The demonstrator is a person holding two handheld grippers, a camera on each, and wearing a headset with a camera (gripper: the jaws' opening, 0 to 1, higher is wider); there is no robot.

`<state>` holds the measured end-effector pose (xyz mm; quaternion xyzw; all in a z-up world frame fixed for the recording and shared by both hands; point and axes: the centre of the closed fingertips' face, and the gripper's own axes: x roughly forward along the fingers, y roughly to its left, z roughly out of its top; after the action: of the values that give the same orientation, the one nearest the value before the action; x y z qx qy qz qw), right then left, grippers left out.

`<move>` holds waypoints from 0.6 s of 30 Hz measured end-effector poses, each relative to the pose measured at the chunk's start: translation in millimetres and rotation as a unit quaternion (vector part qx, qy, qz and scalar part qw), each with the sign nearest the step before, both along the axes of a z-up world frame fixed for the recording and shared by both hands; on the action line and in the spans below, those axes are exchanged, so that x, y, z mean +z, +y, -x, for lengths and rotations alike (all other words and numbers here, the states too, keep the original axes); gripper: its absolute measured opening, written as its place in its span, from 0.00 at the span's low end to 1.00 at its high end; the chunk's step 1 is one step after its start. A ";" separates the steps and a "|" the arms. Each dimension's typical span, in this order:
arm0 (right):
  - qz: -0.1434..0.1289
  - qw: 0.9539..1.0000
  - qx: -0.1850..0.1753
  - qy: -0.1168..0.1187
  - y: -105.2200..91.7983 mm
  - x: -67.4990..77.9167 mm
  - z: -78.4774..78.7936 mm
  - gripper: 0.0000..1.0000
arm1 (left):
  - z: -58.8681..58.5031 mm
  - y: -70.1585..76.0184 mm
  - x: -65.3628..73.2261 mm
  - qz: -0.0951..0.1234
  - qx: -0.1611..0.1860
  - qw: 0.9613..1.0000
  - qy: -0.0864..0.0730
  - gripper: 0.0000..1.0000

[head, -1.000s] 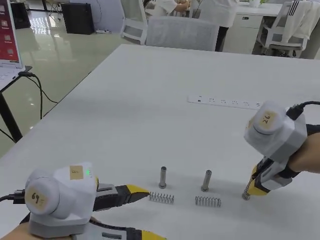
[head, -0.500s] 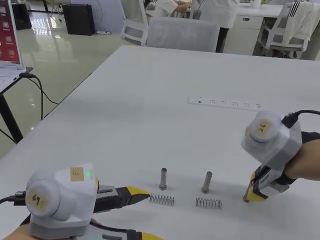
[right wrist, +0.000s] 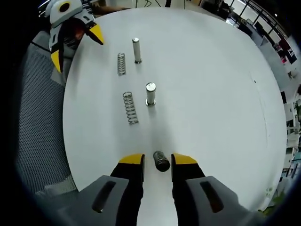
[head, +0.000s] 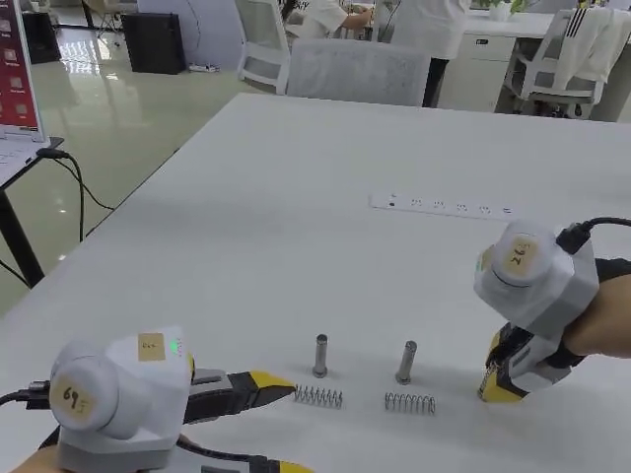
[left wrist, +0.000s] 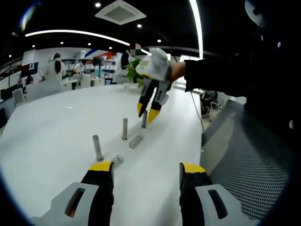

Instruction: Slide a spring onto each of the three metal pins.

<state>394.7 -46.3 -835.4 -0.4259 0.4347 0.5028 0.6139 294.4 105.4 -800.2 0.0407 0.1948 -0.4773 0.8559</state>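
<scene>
Right gripper (right wrist: 158,160): jaws slightly apart, straddling the end pin (right wrist: 162,163), which looks sprung; no clamp visible. Left gripper (left wrist: 146,168): wide open, empty. Two springs (right wrist: 130,108) (right wrist: 121,63) lie beside bare upright pins (right wrist: 150,93) (right wrist: 137,49). Next is probably to grab the middle spring and line it up over its pin.

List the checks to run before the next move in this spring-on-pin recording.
1. Coils around the third pin: ok.
2. That spring fully seated: cannot tell.
3. Jaws of the right gripper parted around it: ok.
4. The middle pin and far pin upright, bare: ok.
5. The middle spring and far spring lying loose beside them: ok.
6. The left gripper open, empty: ok.
</scene>
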 end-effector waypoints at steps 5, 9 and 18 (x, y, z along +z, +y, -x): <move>-0.017 1.000 0.017 -0.005 15.0 8.8 4.4 0.20 | 0.5 -0.8 -0.1 -0.001 -0.002 1.000 -0.001 0.50; -0.042 0.998 0.035 0.016 34.5 9.3 17.9 0.17 | 0.6 -0.3 0.5 -0.001 -0.001 1.000 -0.001 0.50; -0.035 0.998 0.053 0.027 48.4 -9.1 25.7 0.15 | 1.0 -0.3 1.4 0.001 -0.001 1.000 -0.003 0.49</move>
<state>369.0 2.1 -844.5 -0.4130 0.4096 0.5609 0.5891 293.4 105.1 -798.8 0.0416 0.1920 -0.4779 0.8562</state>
